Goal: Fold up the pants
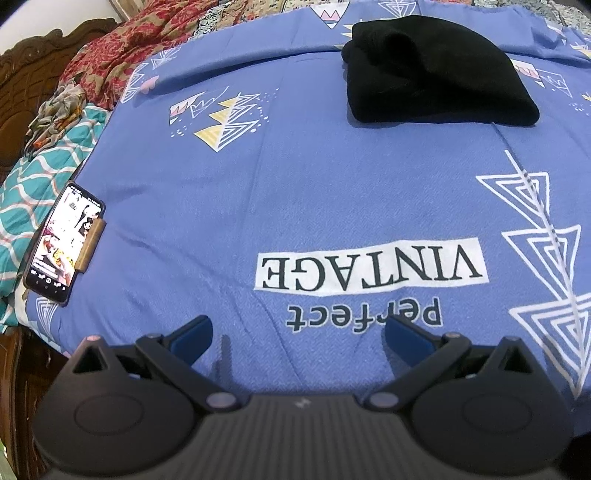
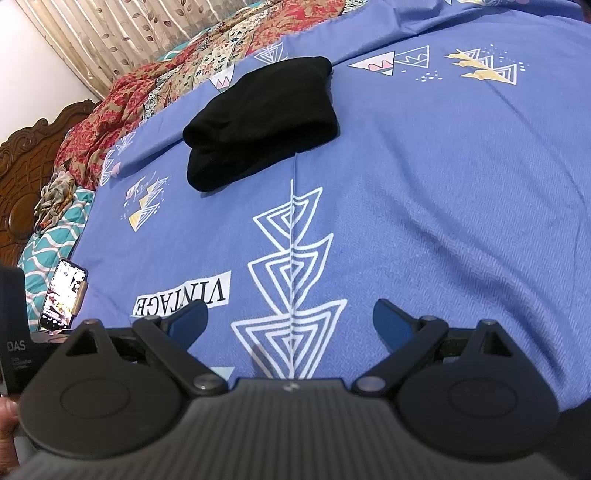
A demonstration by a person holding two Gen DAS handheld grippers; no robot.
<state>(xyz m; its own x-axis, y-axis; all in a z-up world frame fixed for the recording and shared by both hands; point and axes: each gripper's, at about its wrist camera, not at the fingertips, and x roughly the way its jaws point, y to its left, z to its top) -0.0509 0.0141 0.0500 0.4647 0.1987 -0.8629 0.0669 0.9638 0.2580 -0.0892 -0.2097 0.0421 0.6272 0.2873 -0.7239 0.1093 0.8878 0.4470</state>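
Note:
Black pants (image 1: 432, 70) lie folded into a compact bundle on the blue printed bedsheet (image 1: 314, 184), far ahead of both grippers. In the right wrist view the pants (image 2: 262, 122) sit at upper centre on the bedsheet (image 2: 443, 184). My left gripper (image 1: 297, 336) is open, hovering over the near part of the sheet by the "perfect VINTAGE" print, with nothing between its blue pads. My right gripper (image 2: 291, 321) is also open and empty, above a white triangle pattern. Neither gripper touches the pants.
A lit smartphone (image 1: 62, 240) lies at the sheet's left edge, also the phone (image 2: 62, 295) in the right view. Crumpled patterned fabrics (image 1: 122, 55) pile against a carved wooden headboard (image 1: 22, 81). A striped curtain (image 2: 122, 33) hangs behind. A hand (image 2: 7, 421) shows at the lower left.

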